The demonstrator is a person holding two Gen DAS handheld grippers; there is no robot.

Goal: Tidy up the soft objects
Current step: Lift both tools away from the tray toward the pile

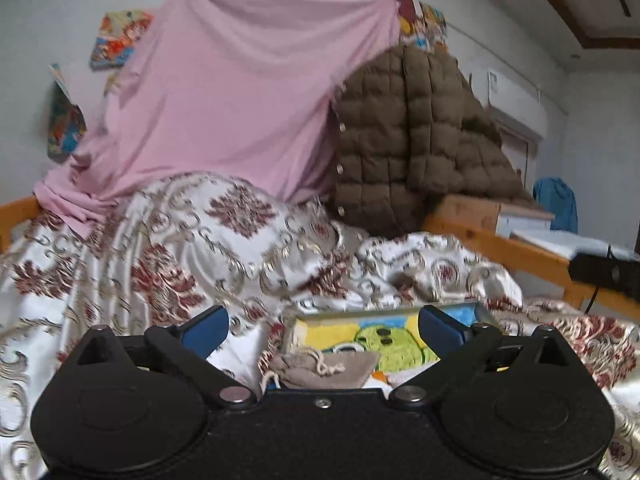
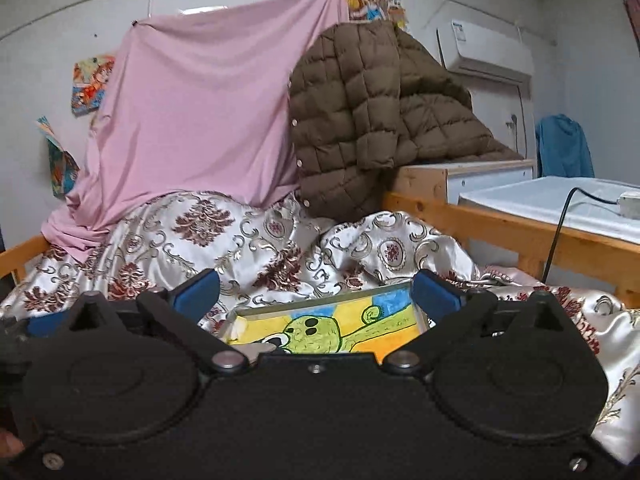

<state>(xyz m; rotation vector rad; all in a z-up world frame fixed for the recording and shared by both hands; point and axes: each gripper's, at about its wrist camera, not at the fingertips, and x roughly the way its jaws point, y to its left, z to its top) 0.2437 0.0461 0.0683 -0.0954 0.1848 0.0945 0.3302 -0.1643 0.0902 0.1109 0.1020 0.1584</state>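
Behind, brown puffer jacket (image 2: 352, 120) against pink sheet (image 2: 200, 108)

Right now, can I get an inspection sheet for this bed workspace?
Surface: bed covered by a rumpled patterned satin bedspread, wooden bed rail at right.
Job's things: small grey drawstring pouch lying on a cartoon picture cloth.
Clutter: brown quilted jacket and pink sheet draped behind.
Grippers: left hand-held gripper open, holding nothing; right hand-held gripper open, holding nothing.
Cables: black cable running over the rail.
Surroundings: wall air conditioner, blue garment, cartoon posters.
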